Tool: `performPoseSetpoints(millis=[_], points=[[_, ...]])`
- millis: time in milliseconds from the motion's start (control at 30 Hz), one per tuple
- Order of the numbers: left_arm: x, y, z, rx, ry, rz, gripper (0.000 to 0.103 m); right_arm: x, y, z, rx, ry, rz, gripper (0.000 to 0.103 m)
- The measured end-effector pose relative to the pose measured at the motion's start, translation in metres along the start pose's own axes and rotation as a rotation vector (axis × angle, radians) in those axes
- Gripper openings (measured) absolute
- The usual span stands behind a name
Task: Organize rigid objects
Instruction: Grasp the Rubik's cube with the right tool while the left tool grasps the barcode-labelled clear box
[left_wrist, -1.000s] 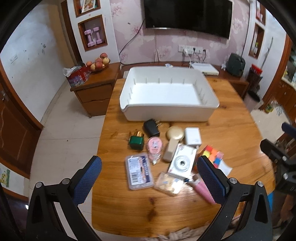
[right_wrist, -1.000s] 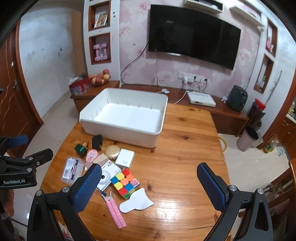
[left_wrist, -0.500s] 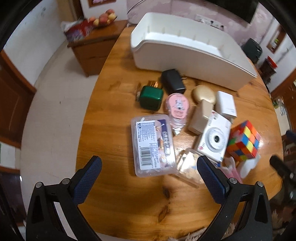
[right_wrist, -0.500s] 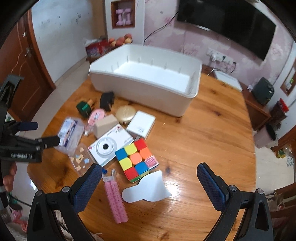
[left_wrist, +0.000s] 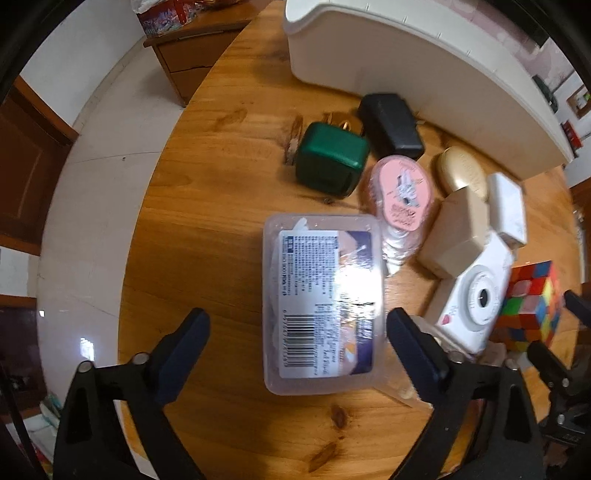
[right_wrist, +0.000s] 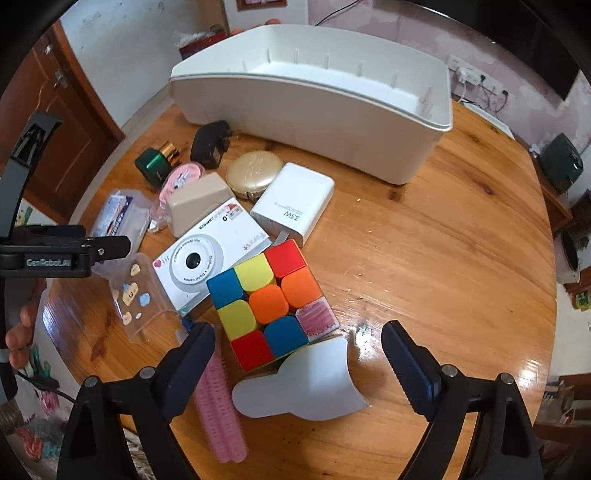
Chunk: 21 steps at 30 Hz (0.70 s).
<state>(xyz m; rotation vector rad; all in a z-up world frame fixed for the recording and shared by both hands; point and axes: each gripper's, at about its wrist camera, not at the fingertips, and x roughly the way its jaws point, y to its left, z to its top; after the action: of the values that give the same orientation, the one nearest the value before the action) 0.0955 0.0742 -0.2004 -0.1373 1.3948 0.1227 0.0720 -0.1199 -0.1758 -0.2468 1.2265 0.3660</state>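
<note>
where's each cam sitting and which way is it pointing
Left wrist: sits on the left gripper, tilted down at the clear labelled box between its open fingers.
Right wrist: sits on the right gripper, looking down and forward at the colour cube, fingers open; the person's hand shows at left.
Shared: cube, white toy camera, white bin.

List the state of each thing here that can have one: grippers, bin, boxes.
Left gripper: open, straddling the box.
Right gripper: open, nothing held.
Clear plastic box: lid shut, flat on table.
White bin: open-topped, no contents visible.
Gold compact: closed.
</note>
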Motion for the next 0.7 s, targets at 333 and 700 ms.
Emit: performPoseSetpoints(millis=[333, 700], points=[[0.013, 0.009, 0.009, -0.011, 0.022, -0.038, 0.074, 0.022, 0.004, 0.009, -0.060, 0.078, 0.048, 0.066], [-0.002, 0.007, 0.001, 0.007, -0.035, -0.033, 0.066, 0.021, 0.004, 0.009, -0.044, 0.067, 0.084, 0.064]])
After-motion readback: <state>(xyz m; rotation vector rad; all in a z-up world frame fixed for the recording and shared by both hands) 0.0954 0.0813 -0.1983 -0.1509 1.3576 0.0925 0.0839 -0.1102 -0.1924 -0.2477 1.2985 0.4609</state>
